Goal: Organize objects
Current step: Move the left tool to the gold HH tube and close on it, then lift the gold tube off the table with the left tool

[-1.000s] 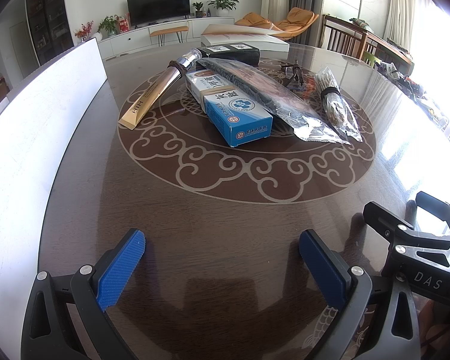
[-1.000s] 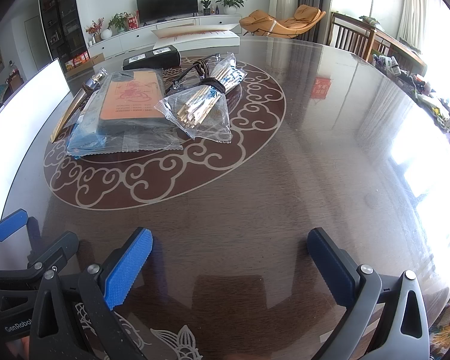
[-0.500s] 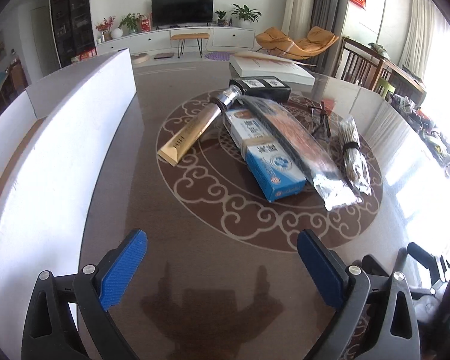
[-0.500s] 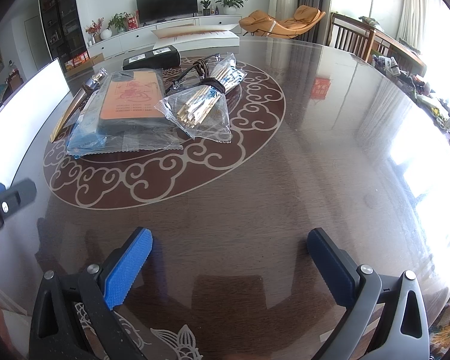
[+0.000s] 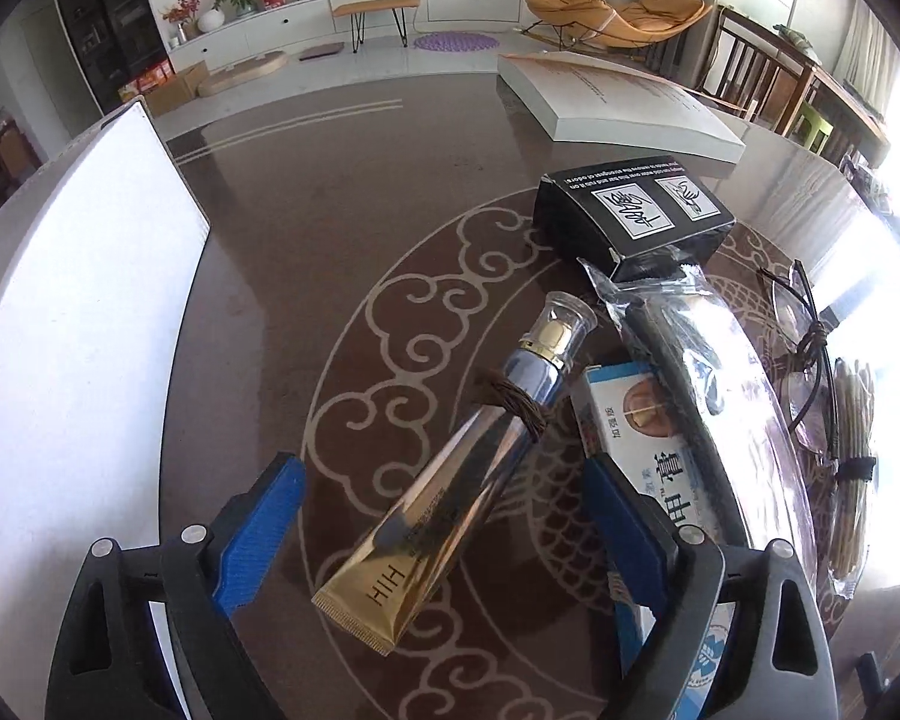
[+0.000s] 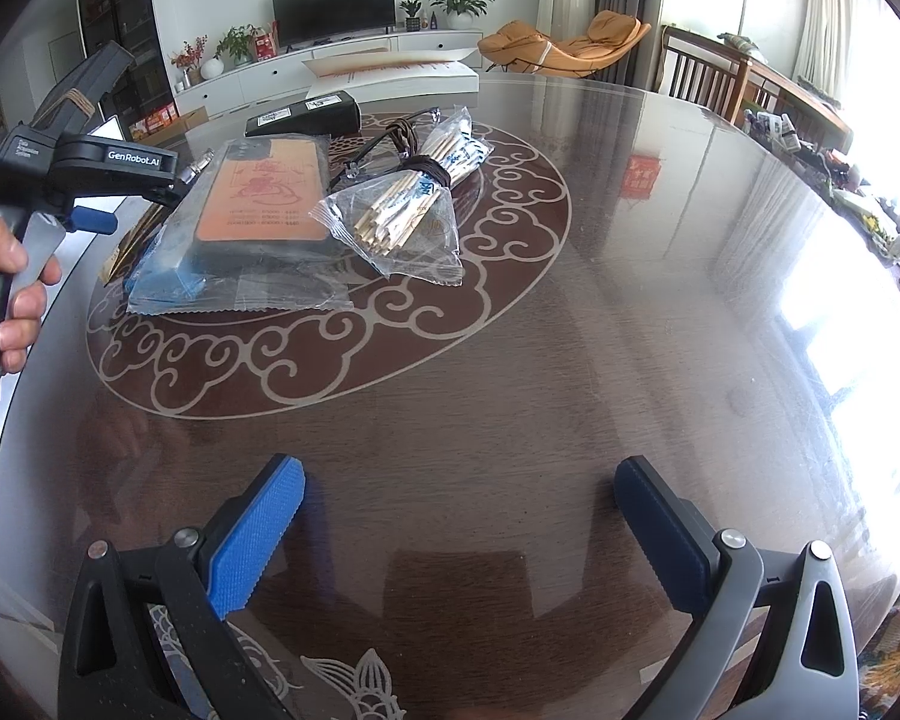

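The left gripper (image 5: 444, 531) has its jaws closing around the gold tube (image 5: 450, 492) without touching it; the right gripper (image 6: 462, 531) is wide open and empty.

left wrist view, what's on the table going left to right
white board → gold tube → blue box → plastic-wrapped dark pack → glasses → bag of sticks
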The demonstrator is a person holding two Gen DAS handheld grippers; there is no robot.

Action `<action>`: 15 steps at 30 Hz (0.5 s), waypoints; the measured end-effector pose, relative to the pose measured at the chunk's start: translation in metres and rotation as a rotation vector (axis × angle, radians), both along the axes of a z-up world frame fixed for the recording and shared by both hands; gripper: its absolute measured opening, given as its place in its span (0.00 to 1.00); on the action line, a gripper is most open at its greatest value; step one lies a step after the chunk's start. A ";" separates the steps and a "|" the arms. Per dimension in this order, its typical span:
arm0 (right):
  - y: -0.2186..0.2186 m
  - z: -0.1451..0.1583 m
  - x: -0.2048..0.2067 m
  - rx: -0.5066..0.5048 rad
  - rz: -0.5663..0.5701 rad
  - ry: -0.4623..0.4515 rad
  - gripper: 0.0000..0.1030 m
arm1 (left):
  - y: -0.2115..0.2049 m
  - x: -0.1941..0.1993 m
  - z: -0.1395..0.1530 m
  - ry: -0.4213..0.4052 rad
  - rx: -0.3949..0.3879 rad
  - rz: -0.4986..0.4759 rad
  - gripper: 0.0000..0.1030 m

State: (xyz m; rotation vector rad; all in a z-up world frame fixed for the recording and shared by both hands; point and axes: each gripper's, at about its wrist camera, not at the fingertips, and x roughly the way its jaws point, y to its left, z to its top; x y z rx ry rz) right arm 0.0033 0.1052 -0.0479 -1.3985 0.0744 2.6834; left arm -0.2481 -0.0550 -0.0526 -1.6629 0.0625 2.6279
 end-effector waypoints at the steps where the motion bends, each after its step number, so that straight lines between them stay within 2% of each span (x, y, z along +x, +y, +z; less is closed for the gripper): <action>1: 0.000 0.000 0.000 0.000 0.000 0.000 1.00 | -0.001 -0.002 -0.001 0.004 0.017 0.004 0.90; 3: 0.000 0.000 0.000 0.000 0.000 0.000 1.00 | -0.003 -0.001 -0.002 0.014 0.050 0.012 0.70; 5: 0.000 0.000 0.000 0.000 0.000 0.000 1.00 | -0.002 0.004 -0.002 0.044 0.019 0.017 0.44; 7: 0.000 0.000 0.000 0.000 0.000 0.000 1.00 | -0.003 0.012 -0.001 0.062 0.016 0.019 0.30; 9: 0.000 0.000 0.000 0.000 0.000 0.000 1.00 | -0.005 0.023 -0.001 0.061 0.016 0.051 0.26; 15: 0.000 0.000 0.000 0.000 -0.001 0.000 1.00 | 0.001 0.090 -0.002 0.075 -0.011 0.129 0.26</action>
